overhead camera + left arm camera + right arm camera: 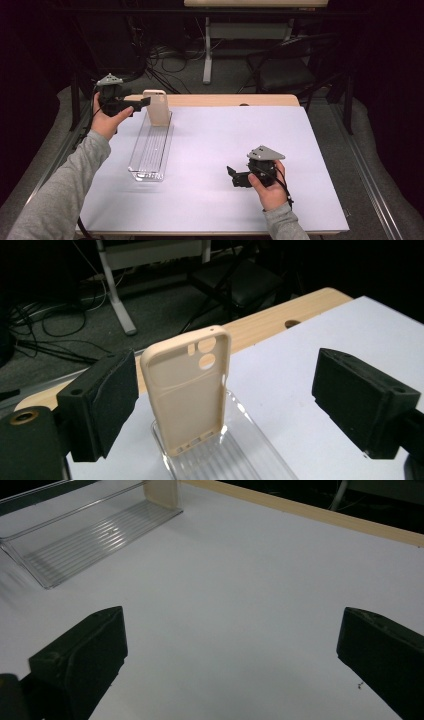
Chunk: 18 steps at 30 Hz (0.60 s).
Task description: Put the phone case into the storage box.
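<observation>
Left claw point(220, 405): I am holding it spread, pads clear of the phone case point(187, 390) standing upright just ahead between them, at the far end of the clear tray point(150, 150) | Risk: a nudge may be toppling the case | Right claw point(230, 655): spread over bare surface point(250, 580) | Left claw view is revealing the case's hollow inside; the high view is showing its back.

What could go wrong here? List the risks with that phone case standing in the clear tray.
1. The beige phone case stands on end at the far end of the clear tray, leaning slightly; it could tip over.
2. The left gripper is open with its jaws either side of the case, clear of it; a careless pull back could clip it.
3. The right gripper is open and far from the tray, so it couldn't catch anything.
</observation>
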{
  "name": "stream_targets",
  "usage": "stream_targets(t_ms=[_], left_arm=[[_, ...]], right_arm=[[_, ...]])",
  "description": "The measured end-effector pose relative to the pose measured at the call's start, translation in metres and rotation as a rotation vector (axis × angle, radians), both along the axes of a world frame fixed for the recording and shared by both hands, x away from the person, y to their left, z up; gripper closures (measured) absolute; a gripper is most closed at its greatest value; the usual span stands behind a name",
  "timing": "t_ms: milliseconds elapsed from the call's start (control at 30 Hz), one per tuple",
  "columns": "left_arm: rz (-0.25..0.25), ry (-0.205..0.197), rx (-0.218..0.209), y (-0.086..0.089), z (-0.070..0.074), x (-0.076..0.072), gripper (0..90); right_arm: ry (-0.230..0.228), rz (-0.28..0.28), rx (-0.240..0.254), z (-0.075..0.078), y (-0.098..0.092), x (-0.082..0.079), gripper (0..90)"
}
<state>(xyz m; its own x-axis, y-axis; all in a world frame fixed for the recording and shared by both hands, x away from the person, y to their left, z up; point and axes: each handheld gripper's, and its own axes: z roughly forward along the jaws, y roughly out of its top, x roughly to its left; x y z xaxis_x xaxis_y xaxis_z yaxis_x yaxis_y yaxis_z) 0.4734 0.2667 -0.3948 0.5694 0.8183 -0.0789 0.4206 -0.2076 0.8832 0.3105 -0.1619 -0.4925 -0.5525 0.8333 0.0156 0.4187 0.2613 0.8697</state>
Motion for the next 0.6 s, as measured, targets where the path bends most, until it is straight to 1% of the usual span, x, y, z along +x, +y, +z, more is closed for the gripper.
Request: stream_targets(t_ms=[67, 100, 200, 233, 333, 367, 433, 467, 600], left_arm=[[0.002, 0.003, -0.008, 0.000, 0.001, -0.002, 12.2], [-0.005, 0.005, -0.010, 0.000, 0.001, -0.002, 12.2], [-0.021, 0.006, -0.008, -0.001, 0.003, -0.004, 12.2], [-0.019, 0.005, -0.008, -0.001, 0.003, -0.005, 12.2], [-0.026, 0.008, -0.026, -0.001, 0.006, -0.008, 12.2], [-0.026, 0.005, -0.022, -0.001, 0.006, -0.009, 12.2], [-0.039, 0.007, -0.028, -0.002, 0.008, -0.011, 12.3], [-0.041, 0.008, -0.022, -0.002, 0.009, -0.013, 12.5], [-0.055, -0.002, -0.024, -0.006, 0.011, -0.019, 12.5]], right_arm=[[-0.005, -0.001, 0.002, 0.002, 0.000, 0.000, 0.0], [-0.005, -0.001, 0.002, 0.003, 0.000, -0.001, 0.0], [-0.011, 0.000, 0.000, 0.004, 0.000, -0.001, 0.0], [-0.011, -0.002, -0.001, 0.005, -0.001, -0.001, 0.0], [-0.012, 0.002, -0.002, 0.007, -0.001, -0.001, 0.0], [-0.014, 0.001, -0.002, 0.007, -0.002, -0.001, 0.0], [-0.013, 0.002, -0.005, 0.008, -0.002, -0.002, 0.0], [-0.016, 0.004, -0.005, 0.008, -0.002, -0.001, 0.0], [-0.013, 0.006, -0.004, 0.010, -0.003, -0.002, 0.0]])
